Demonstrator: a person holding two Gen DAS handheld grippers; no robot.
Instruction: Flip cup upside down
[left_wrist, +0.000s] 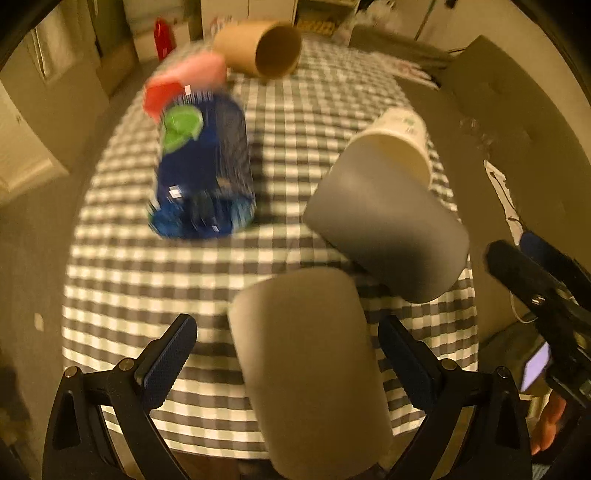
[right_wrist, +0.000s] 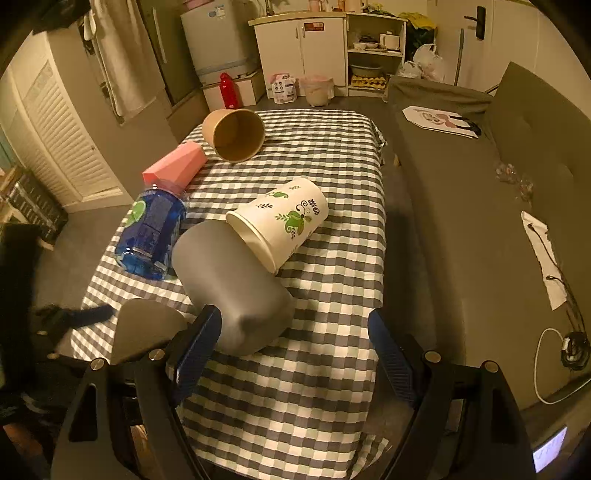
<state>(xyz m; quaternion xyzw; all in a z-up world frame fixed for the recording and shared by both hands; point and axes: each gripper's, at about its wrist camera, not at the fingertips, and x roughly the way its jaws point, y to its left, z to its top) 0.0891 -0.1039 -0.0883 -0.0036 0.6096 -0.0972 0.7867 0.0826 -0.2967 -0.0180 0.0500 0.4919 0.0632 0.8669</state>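
The left gripper (left_wrist: 288, 365) stands wide open, with a beige cup (left_wrist: 310, 373) between its fingers; the blurred left wrist view does not show whether either pad touches it. The cup lies on its side at 6 o'clock on the checkered tablecloth (left_wrist: 147, 280).

The right gripper (right_wrist: 295, 354) is also wide open and holds nothing. Its left finger (right_wrist: 195, 350) sits just beside the closed base of a grey cup (right_wrist: 229, 280), at 9 o'clock from the gripper centre. Its right finger (right_wrist: 391, 358) stands apart from every object.

The grey cup lies on its side on the cloth, base toward the right gripper. Its far end meets the rim of a white paper cup (right_wrist: 284, 221) with green leaf print, at 1 o'clock from it. The white cup also lies on its side.

A blue bottle (right_wrist: 151, 232) lies at 10 o'clock from the grey cup, with a pink cup (right_wrist: 177, 166) beyond its neck. A brown paper cup (right_wrist: 234, 134) lies on its side at 12 o'clock, mouth facing the camera. A grey sofa (right_wrist: 480, 221) runs along the table at 3 o'clock.
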